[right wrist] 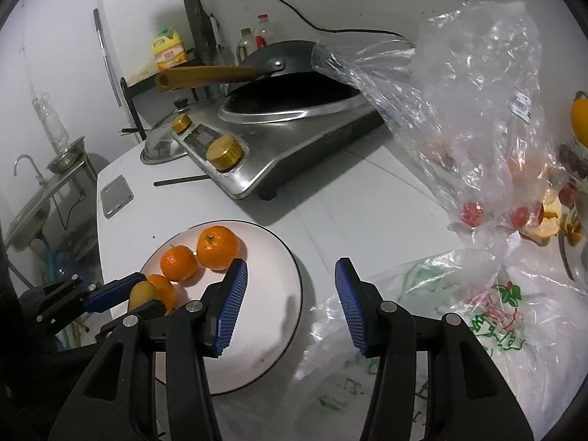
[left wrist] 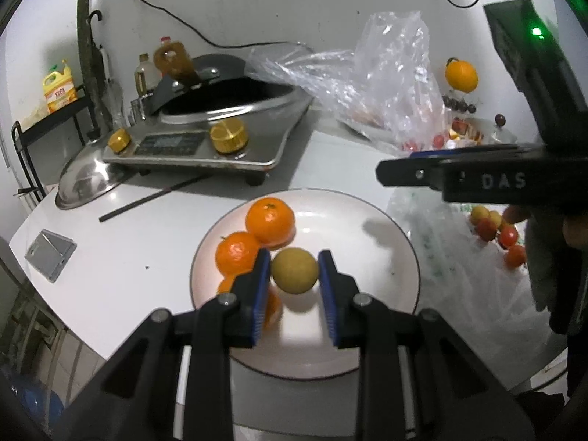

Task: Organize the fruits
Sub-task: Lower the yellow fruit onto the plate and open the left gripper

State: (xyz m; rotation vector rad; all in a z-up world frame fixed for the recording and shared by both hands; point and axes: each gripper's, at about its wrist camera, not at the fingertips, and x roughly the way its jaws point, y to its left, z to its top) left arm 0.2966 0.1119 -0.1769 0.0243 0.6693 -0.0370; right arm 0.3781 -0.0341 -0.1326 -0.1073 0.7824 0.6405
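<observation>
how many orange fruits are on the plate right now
3 on the white plate: one at the back, one left of it, and one partly hidden behind the yellow-green fruit in the left hand-held gripper.

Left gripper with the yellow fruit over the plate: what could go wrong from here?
1. The yellow fruit is round and sits between the left gripper's pads with tangerines crowded right beside the left pad; opening may nudge them or send the fruit rolling across the plate.
2. The right gripper hangs open over the plate's edge and a plastic bag; it could snag the bag.
</observation>
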